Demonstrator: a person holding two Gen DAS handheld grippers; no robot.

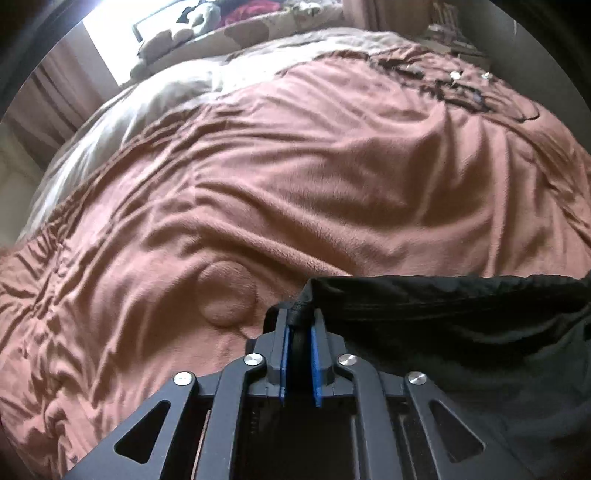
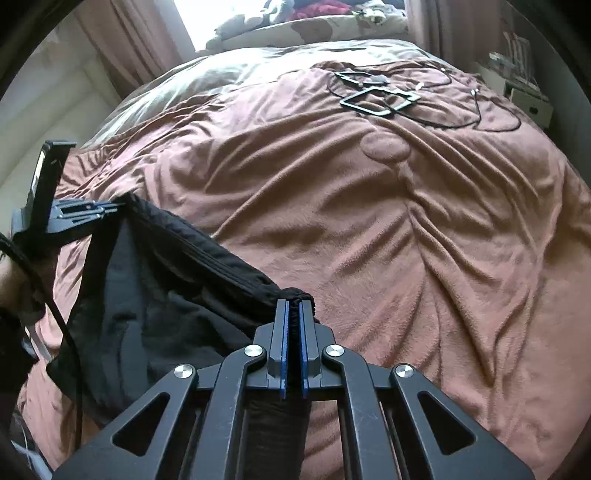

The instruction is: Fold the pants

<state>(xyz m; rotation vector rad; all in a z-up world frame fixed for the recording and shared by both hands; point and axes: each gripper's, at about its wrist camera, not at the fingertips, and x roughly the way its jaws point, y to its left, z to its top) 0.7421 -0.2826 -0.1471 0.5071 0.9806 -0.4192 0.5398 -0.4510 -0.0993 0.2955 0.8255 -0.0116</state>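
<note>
The black pants [image 2: 155, 295] hang between the two grippers above a bed covered with a wrinkled brown blanket [image 1: 295, 177]. The left gripper [image 1: 300, 325] pinches a bunched corner of the waistband between its blue-padded fingers [image 1: 284, 343], which stand a little apart around the thick fold of cloth. From there the black fabric stretches off to the right edge of the left wrist view. The right gripper [image 2: 294, 314] has its fingers [image 2: 283, 332] almost fully closed on the gathered elastic edge at the other end of the waistband. In the right wrist view the waistband runs as a taut line up and to the left to the left gripper [image 2: 107, 211], and the rest of the pants sags below it, lying partly on the blanket. A round raised patch [image 1: 226, 291] shows in the blanket just beside the left gripper. Black cables and frames [image 2: 380, 98] lie on the far part of the bed, well apart from the pants. Pillows [image 1: 173, 37] sit near the bright window [image 2: 207, 18].
</note>
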